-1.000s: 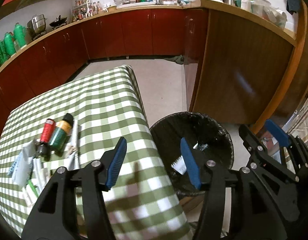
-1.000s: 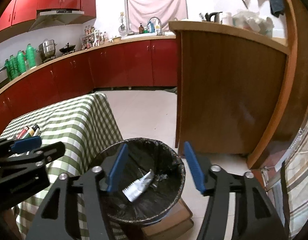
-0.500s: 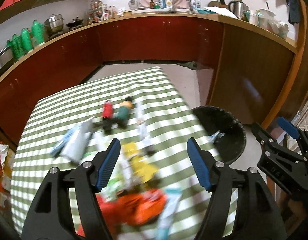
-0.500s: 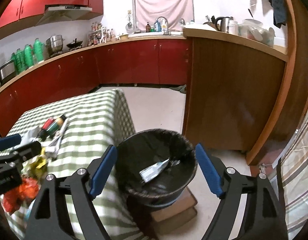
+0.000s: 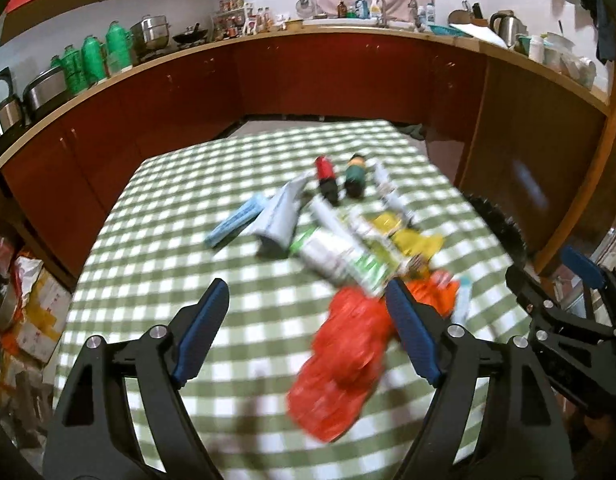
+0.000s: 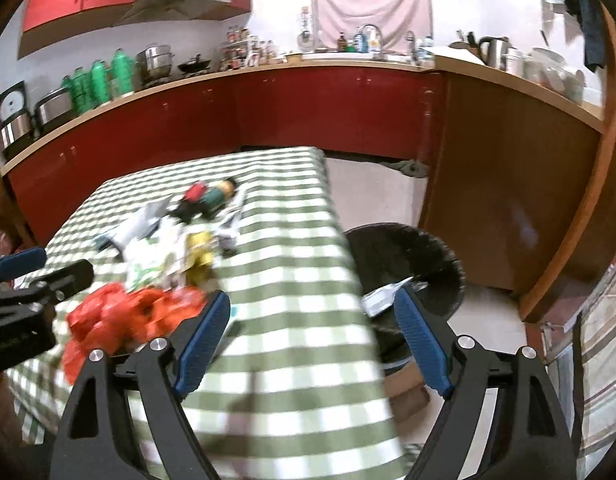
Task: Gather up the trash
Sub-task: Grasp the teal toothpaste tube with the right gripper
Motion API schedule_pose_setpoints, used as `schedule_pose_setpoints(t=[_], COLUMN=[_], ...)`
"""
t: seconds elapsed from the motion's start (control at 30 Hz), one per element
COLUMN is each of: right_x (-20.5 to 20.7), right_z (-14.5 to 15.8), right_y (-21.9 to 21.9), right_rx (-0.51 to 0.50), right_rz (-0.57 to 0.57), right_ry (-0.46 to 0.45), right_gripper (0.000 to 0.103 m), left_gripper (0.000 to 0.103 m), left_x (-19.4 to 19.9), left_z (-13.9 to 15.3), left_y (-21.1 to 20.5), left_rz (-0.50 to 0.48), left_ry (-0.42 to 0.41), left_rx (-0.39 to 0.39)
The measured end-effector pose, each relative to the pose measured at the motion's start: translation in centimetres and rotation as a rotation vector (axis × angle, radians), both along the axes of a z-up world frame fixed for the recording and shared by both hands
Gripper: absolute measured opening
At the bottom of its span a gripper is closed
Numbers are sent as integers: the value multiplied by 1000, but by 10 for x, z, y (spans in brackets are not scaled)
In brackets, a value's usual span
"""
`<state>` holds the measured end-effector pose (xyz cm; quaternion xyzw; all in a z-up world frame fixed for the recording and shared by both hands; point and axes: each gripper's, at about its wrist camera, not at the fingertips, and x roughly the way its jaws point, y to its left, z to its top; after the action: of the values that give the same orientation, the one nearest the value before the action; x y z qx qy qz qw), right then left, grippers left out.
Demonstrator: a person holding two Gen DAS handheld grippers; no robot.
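On the desk [image 5: 155, 248] with the green checked cloth lies a loose heap of trash. Nearest is a crumpled red plastic bag [image 5: 344, 360], with an orange wrapper [image 5: 438, 294] touching it. Behind are a white and green package [image 5: 340, 258], a yellow wrapper [image 5: 404, 234], a folded white paper [image 5: 279, 216] and a pale blue flat pack [image 5: 237, 220]. Two small bottles, one red [image 5: 325, 176] and one green [image 5: 355, 178], lie side by side at the far end. The black trash bin [image 6: 404, 264] stands on the floor just beside the desk edge, with a white tube [image 6: 382, 298] inside.
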<state>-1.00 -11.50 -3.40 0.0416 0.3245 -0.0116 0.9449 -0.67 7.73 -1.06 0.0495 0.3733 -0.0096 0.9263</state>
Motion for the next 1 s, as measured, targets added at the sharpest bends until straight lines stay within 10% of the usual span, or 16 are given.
schedule_pose_setpoints(t=[0.5, 0.67, 1.0], right_x=[-8, -9, -7], right_z=[-23, -28, -28], right_y=[53, 43, 35], right_rx=[-33, -19, -9], right_rz=[106, 81, 85], right_ry=[54, 68, 53], right_gripper=[80, 58, 50], left_gripper=[79, 80, 80], left_x=[-24, -26, -25], left_z=[-18, -20, -22], left_y=[49, 43, 32], left_rz=[95, 75, 64], left_ry=[27, 24, 31], left_rx=[1, -1, -4])
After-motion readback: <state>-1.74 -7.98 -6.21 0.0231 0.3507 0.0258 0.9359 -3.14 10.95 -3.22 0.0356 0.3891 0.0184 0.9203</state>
